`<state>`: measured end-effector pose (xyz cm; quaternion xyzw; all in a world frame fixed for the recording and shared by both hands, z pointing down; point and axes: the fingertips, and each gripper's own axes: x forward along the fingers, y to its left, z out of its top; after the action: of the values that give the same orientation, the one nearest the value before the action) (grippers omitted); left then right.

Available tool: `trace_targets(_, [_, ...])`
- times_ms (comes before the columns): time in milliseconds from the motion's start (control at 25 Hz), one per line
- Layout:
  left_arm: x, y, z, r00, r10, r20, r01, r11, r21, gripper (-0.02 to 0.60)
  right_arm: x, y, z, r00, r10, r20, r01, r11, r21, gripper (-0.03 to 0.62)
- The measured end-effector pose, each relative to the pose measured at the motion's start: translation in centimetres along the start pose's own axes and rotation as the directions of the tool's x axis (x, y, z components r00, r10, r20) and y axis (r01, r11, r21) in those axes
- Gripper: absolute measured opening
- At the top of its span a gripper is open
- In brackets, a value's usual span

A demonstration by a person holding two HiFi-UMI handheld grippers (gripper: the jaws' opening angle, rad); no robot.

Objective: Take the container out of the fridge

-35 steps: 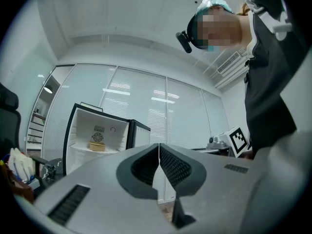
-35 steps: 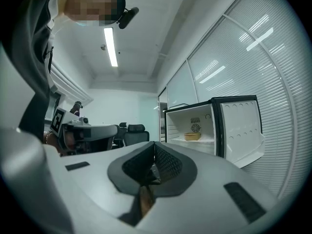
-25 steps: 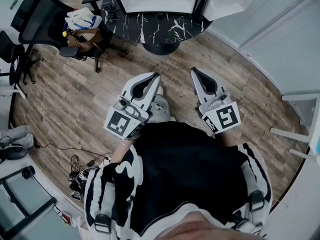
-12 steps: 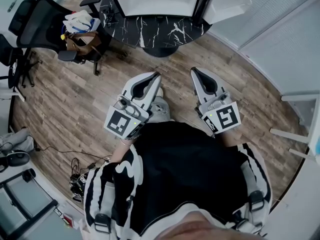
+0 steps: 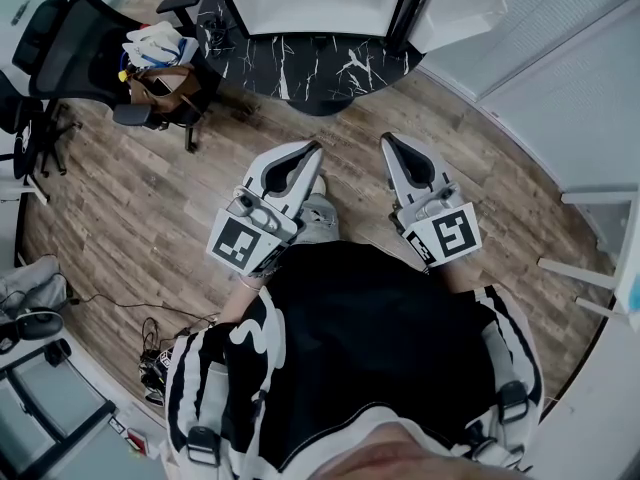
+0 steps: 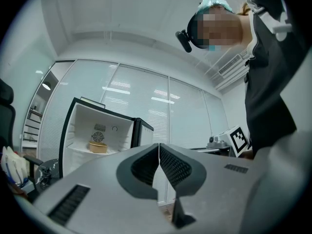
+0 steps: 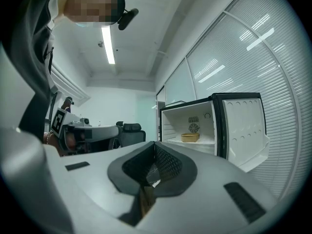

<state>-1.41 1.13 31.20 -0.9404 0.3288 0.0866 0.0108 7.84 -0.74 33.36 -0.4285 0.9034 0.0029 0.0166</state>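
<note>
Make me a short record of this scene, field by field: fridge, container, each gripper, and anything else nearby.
fridge: door swung open, ahead of the person
container: tan bowl on the fridge shelf, untouched
left gripper: shut, empty, well short of the fridge
right gripper: shut, empty, well short of the fridge
office chair: black, left of the fridge in the head view
floor: wood planks

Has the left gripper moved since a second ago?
Yes, slightly: the left gripper has edged toward the fridge; the black mat lies nearer its tips.
</note>
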Motion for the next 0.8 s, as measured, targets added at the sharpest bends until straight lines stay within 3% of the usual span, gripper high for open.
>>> trace_targets(800, [2.9, 4.0, -0.4, 1.0, -0.014, -0.003, 0.014, 1.0, -0.02, 0.012, 3.8, -3.0, -0.1, 1.0, -0.022, -0.01, 0.022, 1.0, 0.005, 0.012])
